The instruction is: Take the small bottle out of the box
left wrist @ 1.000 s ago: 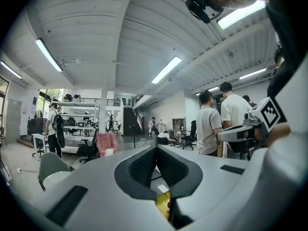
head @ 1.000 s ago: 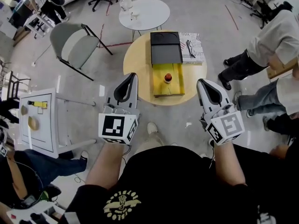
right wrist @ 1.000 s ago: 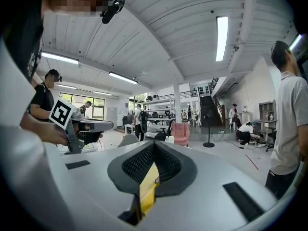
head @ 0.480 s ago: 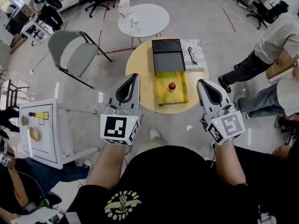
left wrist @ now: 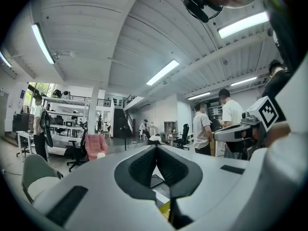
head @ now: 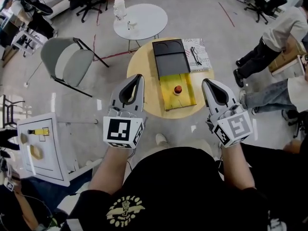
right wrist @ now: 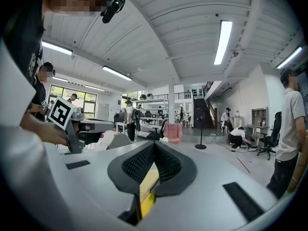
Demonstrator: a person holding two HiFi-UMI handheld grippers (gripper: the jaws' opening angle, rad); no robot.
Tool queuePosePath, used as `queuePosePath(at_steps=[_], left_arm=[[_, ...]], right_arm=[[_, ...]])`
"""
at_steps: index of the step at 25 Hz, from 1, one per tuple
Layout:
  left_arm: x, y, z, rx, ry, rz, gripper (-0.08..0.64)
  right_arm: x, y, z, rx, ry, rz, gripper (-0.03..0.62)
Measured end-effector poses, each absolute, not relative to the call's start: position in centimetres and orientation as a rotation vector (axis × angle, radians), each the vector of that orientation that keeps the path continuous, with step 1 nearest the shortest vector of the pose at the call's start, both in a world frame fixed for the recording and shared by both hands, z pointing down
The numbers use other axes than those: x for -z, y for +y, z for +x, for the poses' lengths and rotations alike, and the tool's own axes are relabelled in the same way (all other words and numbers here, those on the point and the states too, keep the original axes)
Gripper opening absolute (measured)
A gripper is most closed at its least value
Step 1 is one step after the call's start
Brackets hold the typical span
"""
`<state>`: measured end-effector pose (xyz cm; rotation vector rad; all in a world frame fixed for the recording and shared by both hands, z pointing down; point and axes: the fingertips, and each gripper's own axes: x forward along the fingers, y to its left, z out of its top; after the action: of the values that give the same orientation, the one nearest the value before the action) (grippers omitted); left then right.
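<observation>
Two tools are held low before the person, both above the floor and on the near side of a round wooden table (head: 142,66), and neither touches anything. At the far left of the head view stands a white square table (head: 53,153) with a small yellow thing (head: 37,131) on it, and behind it a grey folding chair (head: 67,61). Further back is a white round table (head: 147,18) which carries a white container (head: 119,7). The left tool (head: 139,77) points toward the left edge of the wooden table; in the left gripper view its jaws meet at the tips and there is nothing between them (left wrist: 155,147). On the middle of the wooden table lies the box (head: 180,100), a yellow tray with a black lid (head: 169,59) covering its far part. The small bottle (head: 177,89), with an orange-red top, stands upright inside the open yellow part, just in front of the lid's edge, and is well apart from both tools. Just beside the lid, on its right, lies a printed book (head: 202,61) with a pair of glasses (head: 195,52) on it. The right tool (head: 205,82) points toward the right edge of the same table; in the right gripper view its jaws are pressed together and empty (right wrist: 154,143). At the far right two people (head: 284,28) are near the table.
</observation>
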<state>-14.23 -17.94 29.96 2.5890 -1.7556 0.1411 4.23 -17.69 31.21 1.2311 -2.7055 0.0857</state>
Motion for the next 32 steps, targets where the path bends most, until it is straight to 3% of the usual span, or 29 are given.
queuePosePath(at_steps=[32], left_arm=[[-33.8, -23.2, -13.6, -0.176, -1.798, 2.507, 0.015]], right_arm=[[-36.1, -23.5, 3.6, -0.128, -2.712, 1.105, 0.017]])
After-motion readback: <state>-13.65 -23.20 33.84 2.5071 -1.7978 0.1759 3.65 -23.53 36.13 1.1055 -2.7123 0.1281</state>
